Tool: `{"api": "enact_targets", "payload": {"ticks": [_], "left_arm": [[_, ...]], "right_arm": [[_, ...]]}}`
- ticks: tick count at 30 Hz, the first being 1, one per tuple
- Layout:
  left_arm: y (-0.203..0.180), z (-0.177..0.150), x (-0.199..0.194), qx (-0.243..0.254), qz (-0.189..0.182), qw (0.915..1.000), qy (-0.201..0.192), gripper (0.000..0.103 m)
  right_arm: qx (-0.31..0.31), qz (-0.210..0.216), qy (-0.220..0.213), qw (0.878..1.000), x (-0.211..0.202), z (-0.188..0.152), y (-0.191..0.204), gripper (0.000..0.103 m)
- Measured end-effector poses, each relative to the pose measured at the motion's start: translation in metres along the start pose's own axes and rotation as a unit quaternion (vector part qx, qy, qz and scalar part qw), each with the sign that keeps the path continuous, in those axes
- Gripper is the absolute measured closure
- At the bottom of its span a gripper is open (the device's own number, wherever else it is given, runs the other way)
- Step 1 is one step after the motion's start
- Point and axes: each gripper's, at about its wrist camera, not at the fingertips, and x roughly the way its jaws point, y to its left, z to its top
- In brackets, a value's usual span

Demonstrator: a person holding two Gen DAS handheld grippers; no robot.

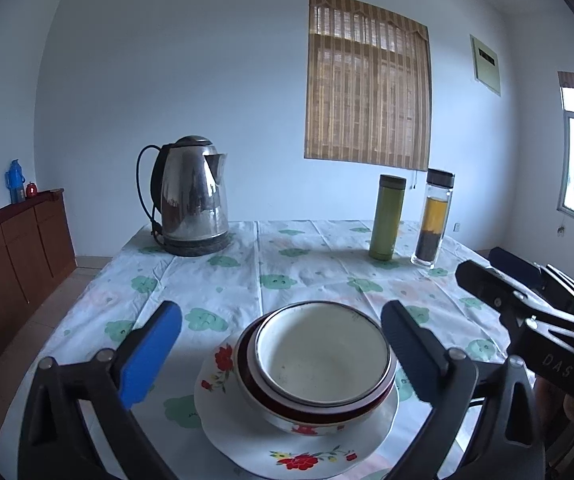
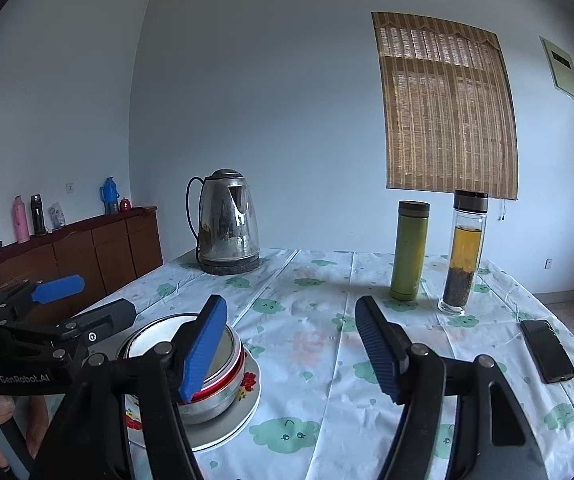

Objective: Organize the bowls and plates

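Observation:
A white bowl (image 1: 323,356) is nested in a larger bowl with a dark red rim (image 1: 307,420). Both stand on a white plate with red flowers (image 1: 299,460) near the table's front edge. My left gripper (image 1: 281,312) is open wide, its fingers on either side of the stack and clear of it. The right wrist view shows the same stack (image 2: 215,400) at lower left, partly behind my blue left finger (image 2: 203,348). My right gripper (image 2: 291,308) is open over bare cloth to the right of the stack, holding nothing. The left gripper (image 2: 107,298) shows there too.
A steel kettle (image 1: 191,200) stands at the back left of the table (image 1: 307,264). A green flask (image 2: 409,250) and a glass tea bottle (image 2: 463,256) stand at the back right. A black phone (image 2: 547,350) lies at the right. A wooden sideboard (image 2: 87,256) lines the left wall.

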Motion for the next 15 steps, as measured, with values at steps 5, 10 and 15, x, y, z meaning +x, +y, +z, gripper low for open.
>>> {"api": "enact_targets", "payload": {"ticks": [5, 10, 15], "left_arm": [[-0.0004, -0.0012, 0.0014, 0.001, -0.001, 1.0000, 0.003, 0.001], [-0.0002, -0.0016, 0.0024, 0.000, -0.001, 1.0000, 0.004, 0.001], [-0.0007, -0.0025, 0.0025, -0.002, 0.001, 1.0000, 0.005, 0.001]], "right_arm": [[0.002, -0.006, -0.008, 1.000, -0.0025, -0.0014, 0.0005, 0.034], [0.007, -0.010, -0.013, 1.000, -0.0059, -0.0013, -0.0015, 0.034], [0.007, -0.012, -0.012, 1.000, -0.0055, -0.0006, -0.0029, 0.034]]}}
